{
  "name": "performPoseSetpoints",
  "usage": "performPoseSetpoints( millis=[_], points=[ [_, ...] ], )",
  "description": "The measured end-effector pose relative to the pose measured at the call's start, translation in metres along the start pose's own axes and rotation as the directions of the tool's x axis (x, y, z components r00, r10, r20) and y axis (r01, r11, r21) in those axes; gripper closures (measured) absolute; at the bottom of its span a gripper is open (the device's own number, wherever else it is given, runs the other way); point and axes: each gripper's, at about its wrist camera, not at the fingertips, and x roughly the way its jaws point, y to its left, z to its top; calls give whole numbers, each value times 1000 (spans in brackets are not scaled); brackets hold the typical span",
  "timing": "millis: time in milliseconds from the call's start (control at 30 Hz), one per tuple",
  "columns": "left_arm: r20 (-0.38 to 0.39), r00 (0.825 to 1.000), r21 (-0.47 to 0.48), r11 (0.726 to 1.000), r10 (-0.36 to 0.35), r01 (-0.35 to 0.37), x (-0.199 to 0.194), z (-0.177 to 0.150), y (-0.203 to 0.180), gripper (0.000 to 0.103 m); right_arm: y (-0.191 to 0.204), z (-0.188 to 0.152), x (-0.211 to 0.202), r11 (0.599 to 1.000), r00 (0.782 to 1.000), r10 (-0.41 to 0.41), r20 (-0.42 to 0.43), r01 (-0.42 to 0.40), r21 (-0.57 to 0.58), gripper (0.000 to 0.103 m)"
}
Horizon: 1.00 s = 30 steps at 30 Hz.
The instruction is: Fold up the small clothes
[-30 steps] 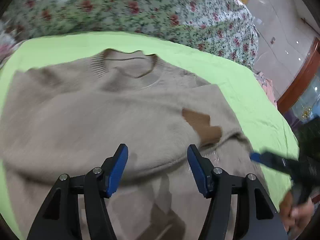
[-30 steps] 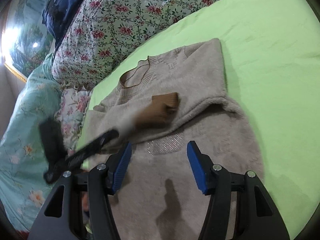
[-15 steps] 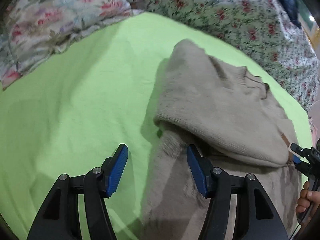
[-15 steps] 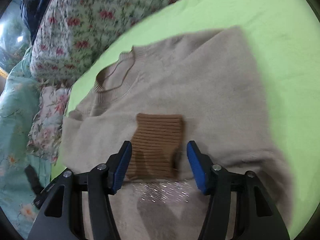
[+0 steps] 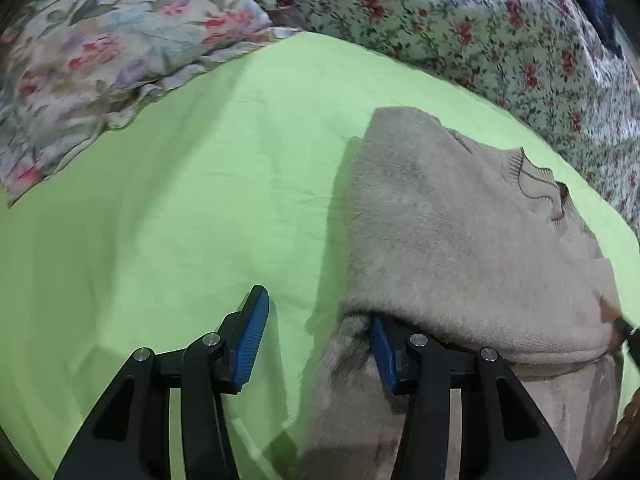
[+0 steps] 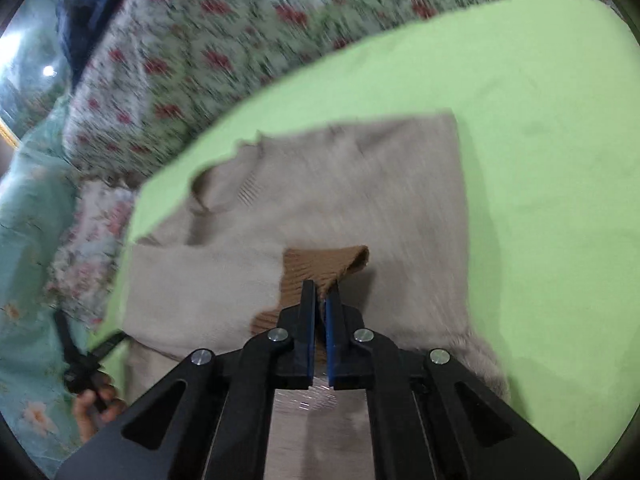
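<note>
A beige sweater (image 5: pixel 460 236) lies on a green sheet (image 5: pixel 180 220), with both sleeves folded across its chest. My left gripper (image 5: pixel 316 332) is open at the sweater's left edge: its right finger is tucked under the folded sleeve and its left finger rests over the sheet. In the right wrist view the sweater (image 6: pixel 320 204) lies flat with its neckline at the far left. My right gripper (image 6: pixel 321 300) is shut on the brown ribbed cuff (image 6: pixel 320 266) in the middle of the sweater.
Floral bedding (image 5: pixel 480 32) and a floral pillow (image 5: pixel 100 56) lie beyond the green sheet. A light blue floral cover (image 6: pixel 28 240) and a dark blue cloth (image 6: pixel 92 12) are at the left in the right wrist view.
My right gripper closed on the brown cuff. My left gripper swung to the sweater's left edge and slid its right finger under the folded sleeve.
</note>
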Motion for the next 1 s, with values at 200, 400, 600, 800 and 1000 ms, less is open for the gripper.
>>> performPoseSetpoints(
  millis=[200, 400, 600, 800, 1000],
  points=[
    [17, 1000, 12, 1000, 20, -20, -6, -12, 4, 54, -6, -16, 0, 999, 999, -44, 9, 44, -15, 98],
    [-14, 994, 76, 991, -105, 106, -20, -16, 5, 50, -4, -18, -8, 996, 996, -82, 34, 84, -38, 98],
    [-7, 964, 71, 961, -266, 266, -20, 14, 3, 26, -5, -19, -4, 998, 998, -54, 12, 55, -39, 98],
    [-151, 938, 57, 945, -312, 323, 50, 63, -33, 19, -3, -21, -7, 999, 999, -36, -1, 36, -33, 97],
    [-172, 923, 102, 925, -345, 365, 76, 83, -60, 35, 1, -19, -6, 998, 999, -32, -14, 31, -51, 97]
  ],
)
